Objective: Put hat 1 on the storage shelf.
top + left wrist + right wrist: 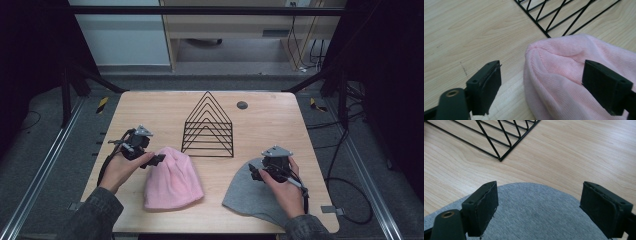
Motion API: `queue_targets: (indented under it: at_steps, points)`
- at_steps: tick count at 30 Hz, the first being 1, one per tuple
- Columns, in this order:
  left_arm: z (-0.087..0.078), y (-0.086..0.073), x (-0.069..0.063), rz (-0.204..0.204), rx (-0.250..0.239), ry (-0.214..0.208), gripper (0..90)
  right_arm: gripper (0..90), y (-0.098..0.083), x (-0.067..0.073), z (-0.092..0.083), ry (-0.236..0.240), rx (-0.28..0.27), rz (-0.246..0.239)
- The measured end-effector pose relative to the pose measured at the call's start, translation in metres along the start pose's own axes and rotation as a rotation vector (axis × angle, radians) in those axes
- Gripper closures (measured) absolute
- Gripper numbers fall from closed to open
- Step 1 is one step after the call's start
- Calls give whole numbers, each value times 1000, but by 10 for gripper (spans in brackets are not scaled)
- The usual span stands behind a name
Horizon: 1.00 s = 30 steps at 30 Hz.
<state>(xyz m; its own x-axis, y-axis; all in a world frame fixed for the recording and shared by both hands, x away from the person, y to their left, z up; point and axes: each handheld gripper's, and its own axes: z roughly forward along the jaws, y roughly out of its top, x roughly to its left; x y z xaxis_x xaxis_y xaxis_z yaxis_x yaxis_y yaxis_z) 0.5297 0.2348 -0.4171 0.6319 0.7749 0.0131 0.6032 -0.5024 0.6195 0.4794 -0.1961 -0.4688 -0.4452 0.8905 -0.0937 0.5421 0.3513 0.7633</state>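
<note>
A pink knit beanie (172,177) lies flat on the wooden table (150,110), left of centre. My left gripper (159,160) hovers at its upper left edge. In the left gripper view the jaws of this gripper (541,72) stand wide apart, with the crown of the pink beanie (564,70) between them and no pad pressing on it. A grey beanie (247,197) lies at the front right. My right gripper (255,172) is over its top edge, open. In the right gripper view the grey beanie (536,212) lies below the open right gripper (539,197), untouched.
A black wire rack (208,127) shaped like a row of triangles stands at the table's middle, behind both hats; its base also shows as the wire rack (559,15) and the wire rack (499,137). A small dark disc (242,105) sits at the back.
</note>
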Motion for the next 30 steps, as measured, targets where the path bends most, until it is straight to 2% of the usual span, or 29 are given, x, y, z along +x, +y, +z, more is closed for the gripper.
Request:
queue_targets:
  at_steps: [2,4,6,10,16,21,23,25,27,29,30]
  points:
    - [8,4,3,-7,12,-3,216,148,1,2,0,3,2,0]
    - [16,7,4,5,37,-2,270,149,1,2,0,3,-2,-6]
    - [21,8,6,-2,37,8,295,149,1,1,0,4,-2,-5]
    - [34,9,7,-3,68,6,325,148,1,1,1,1,5,-6]
    - [40,6,10,-18,76,8,379,148,0,2,1,3,9,-13]
    - [41,-1,14,-33,80,-33,445,149,0,4,2,4,14,-15]
    - [41,-2,13,-32,76,-50,541,149,0,4,2,3,14,-14]
    - [39,-2,12,-25,65,-54,708,149,0,3,1,0,14,-13]
    - [37,-4,10,-29,45,-61,786,149,0,3,1,0,12,-8]
    - [35,-5,8,-34,28,-57,813,149,0,3,1,-1,10,-15]
    - [29,-6,6,-47,2,-56,818,149,0,4,1,1,11,-15]
